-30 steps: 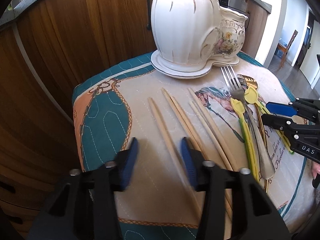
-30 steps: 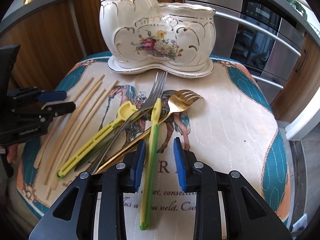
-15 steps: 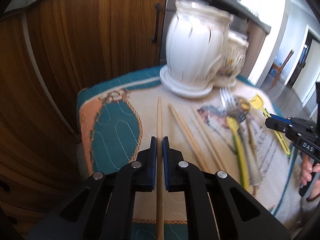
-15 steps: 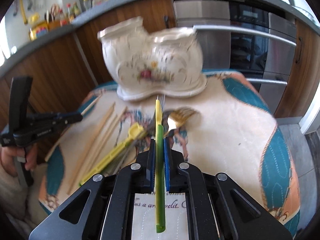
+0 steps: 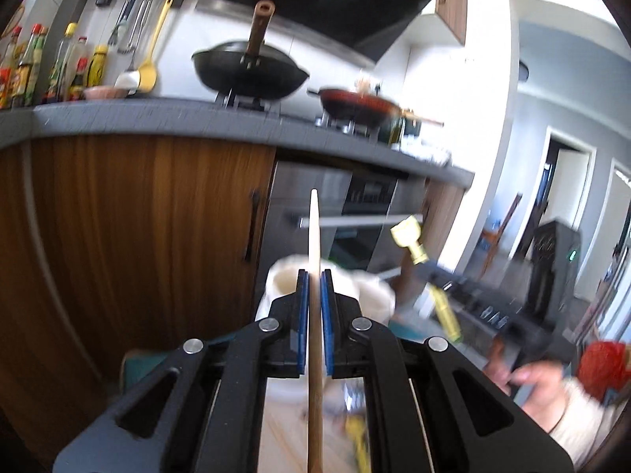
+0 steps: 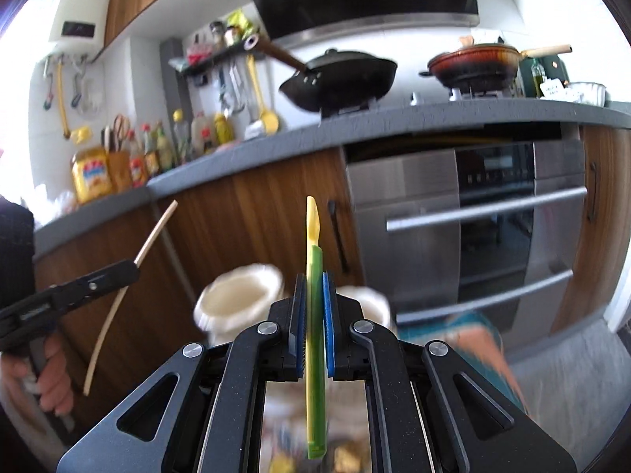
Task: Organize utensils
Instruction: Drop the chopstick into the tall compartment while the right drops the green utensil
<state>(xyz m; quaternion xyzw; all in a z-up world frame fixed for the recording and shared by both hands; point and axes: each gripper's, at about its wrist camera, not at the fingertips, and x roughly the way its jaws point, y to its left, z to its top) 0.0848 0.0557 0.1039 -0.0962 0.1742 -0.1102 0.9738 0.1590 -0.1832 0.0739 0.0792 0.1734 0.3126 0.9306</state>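
Aloft, left gripper (image 5: 314, 307) clamps a chopstick (image 5: 314, 236); right gripper (image 6: 314, 311) clamps a green-handled utensil (image 6: 314, 315).

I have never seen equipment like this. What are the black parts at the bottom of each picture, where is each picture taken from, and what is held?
There is no robot here. A person holds one hand tool in each hand, and each tool has two fingers with blue pads that pinch things. A wide-angle camera sits on each tool and looks forward along the fingers, so the black parts are the tool itself.

In the left tool's picture, the left gripper is shut on a wooden chopstick pointing up. At the right you see the other tool, blurred.

In the right tool's picture, the right gripper is shut on a green and yellow utensil.

Below both tools stands a blurred white ceramic holder with openings. Behind it are wooden cabinets, an oven and a black wok on the stove.
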